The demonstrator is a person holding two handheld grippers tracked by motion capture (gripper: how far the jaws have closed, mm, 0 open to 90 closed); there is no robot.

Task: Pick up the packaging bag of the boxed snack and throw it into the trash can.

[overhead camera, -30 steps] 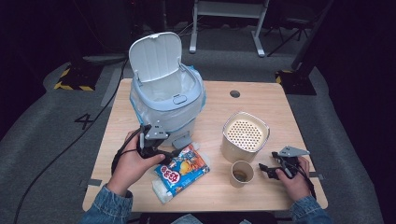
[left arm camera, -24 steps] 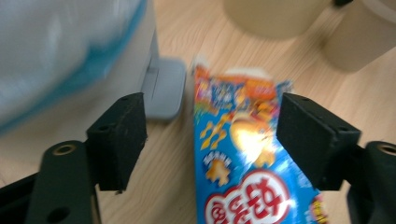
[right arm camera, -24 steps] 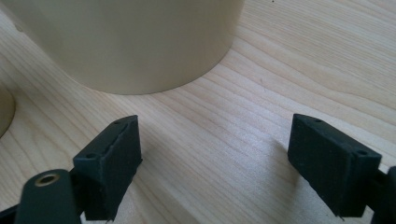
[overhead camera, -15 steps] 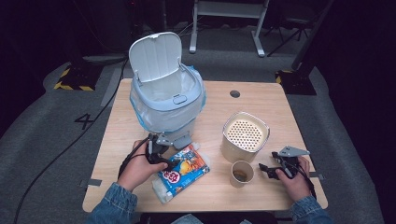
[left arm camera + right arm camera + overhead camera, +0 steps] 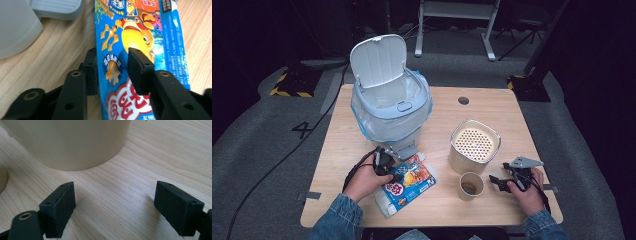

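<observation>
A blue snack bag (image 5: 412, 182) printed with a yellow cartoon figure lies flat on the wooden table (image 5: 447, 112), in front of the bin. My left gripper (image 5: 396, 176) is down on the bag's left side. In the left gripper view its jaws have just been closing, and the bag (image 5: 140, 32) is pinched at its left edge between the pads of my left gripper (image 5: 112, 57). My right gripper (image 5: 493, 181) rests low at the table's right front, open, with bare wood between its jaws (image 5: 115, 192).
A pale blue pedal bin (image 5: 389, 107) with a liner and its lid up stands behind the bag; its pedal (image 5: 56, 8) is close to my left jaws. A beige canister (image 5: 475, 145) with a perforated lid and a paper cup (image 5: 471, 186) sit left of my right gripper.
My left hand has dropped from above the table onto the snack bag and its jaws have narrowed around the bag's edge. The right hand has kept still.
</observation>
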